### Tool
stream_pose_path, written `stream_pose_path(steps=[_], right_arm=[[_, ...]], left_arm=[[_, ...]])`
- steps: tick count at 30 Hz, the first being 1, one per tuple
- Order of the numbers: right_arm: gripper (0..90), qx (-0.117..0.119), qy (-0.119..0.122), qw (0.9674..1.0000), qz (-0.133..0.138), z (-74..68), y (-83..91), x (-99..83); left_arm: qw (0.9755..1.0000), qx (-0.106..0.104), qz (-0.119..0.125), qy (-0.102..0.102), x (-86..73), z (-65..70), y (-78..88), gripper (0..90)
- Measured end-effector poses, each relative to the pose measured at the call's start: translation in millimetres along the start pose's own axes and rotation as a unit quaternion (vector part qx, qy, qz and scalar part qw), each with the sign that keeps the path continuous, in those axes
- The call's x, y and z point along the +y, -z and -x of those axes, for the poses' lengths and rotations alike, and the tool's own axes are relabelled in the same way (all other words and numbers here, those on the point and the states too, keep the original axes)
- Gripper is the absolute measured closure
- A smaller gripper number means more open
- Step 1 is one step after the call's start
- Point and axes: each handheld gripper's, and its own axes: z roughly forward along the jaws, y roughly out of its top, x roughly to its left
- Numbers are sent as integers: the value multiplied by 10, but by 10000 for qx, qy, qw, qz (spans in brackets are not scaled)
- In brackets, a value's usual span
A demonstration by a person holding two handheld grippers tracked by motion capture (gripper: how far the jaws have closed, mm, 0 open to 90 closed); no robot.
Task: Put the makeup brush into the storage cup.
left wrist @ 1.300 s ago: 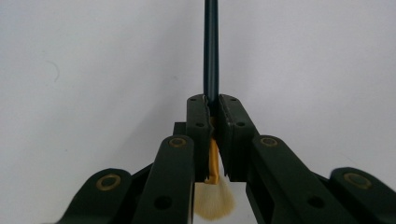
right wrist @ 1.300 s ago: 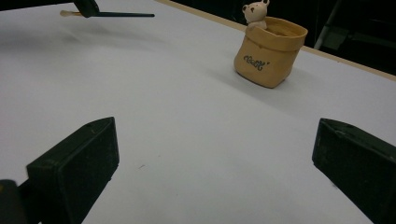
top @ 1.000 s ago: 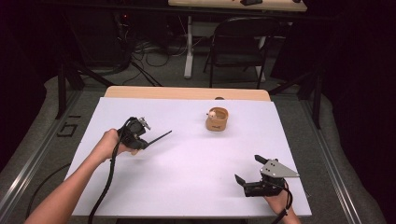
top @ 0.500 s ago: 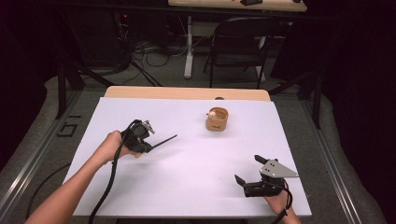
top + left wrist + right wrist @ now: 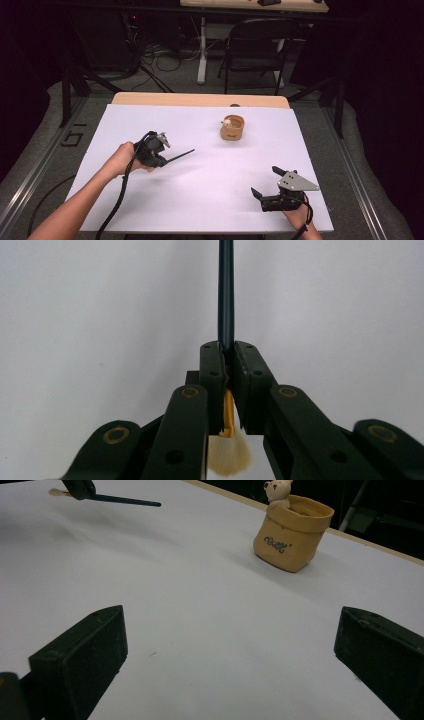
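Brush [image 5: 177, 156] transport appears in hand: left claw [image 5: 227, 357] is pinching its slim dark handle above the white tabletop [image 5: 200, 200], soft pale bristles behind the jaws. Right claw [image 5: 264, 182] rests spread, holding nothing. Next move likely calls for aiming the handle at the tan pouch-shaped holder [image 5: 232, 128], well apart.

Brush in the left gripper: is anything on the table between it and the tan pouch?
Nothing visible. The brush, clamped in the left gripper, points toward the tan pouch, with bare white table between them.
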Motion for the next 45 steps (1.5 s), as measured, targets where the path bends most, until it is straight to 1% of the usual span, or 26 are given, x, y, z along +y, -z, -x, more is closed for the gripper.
stream_pose_path(steps=[9,12,14,15,18,22,25,27,29,31,36,37,38,39,41,42,43,44,45], right_arm=[[1,14,-31,10000,41,2,3,2],[0,37,-49,10000,6,4,10,3],[0,48,-49,10000,10,4,9,3],[0,85,-66,9999,30,6,11,3],[0,149,-115,9998,35,8,-3,-3],[0,261,-134,9996,-35,2,-27,-11],[0,415,-163,9989,-122,-8,-53,-17],[0,443,-128,9988,-148,-12,-61,-20],[0,485,-143,9985,-193,-20,-66,-18],[0,495,-139,9985,-173,-22,-67,-11],[0,489,-164,9986,-133,-22,-74,5],[0,469,-146,9986,-173,-26,-76,17],[0,464,-142,9987,-152,-30,-79,20],[0,450,-146,9987,-180,-35,-80,27],[0,458,-99,9987,-191,-41,-88,41],[0,458,-99,9987,-191,-41,-88,41],[0,448,-49,9988,-216,-48,-101,54],[0,457,-42,9986,-257,-55,-124,91],[0,457,-42,9986,-257,-55,-124,91]], left_arm=[[9998,-87,13,-169,52,106,-1,836],[9995,-124,18,-294,83,168,4,836],[9994,-145,33,-313,90,184,3,836],[9991,-169,21,-383,107,214,3,836],[9987,-209,-6,-463,133,257,-4,836],[9980,-260,0,-573,160,303,-10,836],[9977,-283,3,-623,173,329,-15,836],[9975,-293,-6,-646,177,340,-19,836],[9972,-295,-31,-689,186,359,-23,836],[9967,-311,-42,-751,201,386,-15,836],[9961,-321,-31,-825,227,417,-25,836],[9959,-329,-40,-844,234,422,-33,836],[9953,-353,-73,-893,248,434,-50,836],[9953,-353,-73,-893,248,434,-50,836],[9944,-387,-130,-978,277,446,-62,836],[9944,-387,-130,-978,277,446,-62,836],[9944,-364,-130,-984,286,454,-70,836],[9941,-364,-165,-1004,299,456,-72,836],[9941,-334,-180,-1017,309,458,-74,836]])
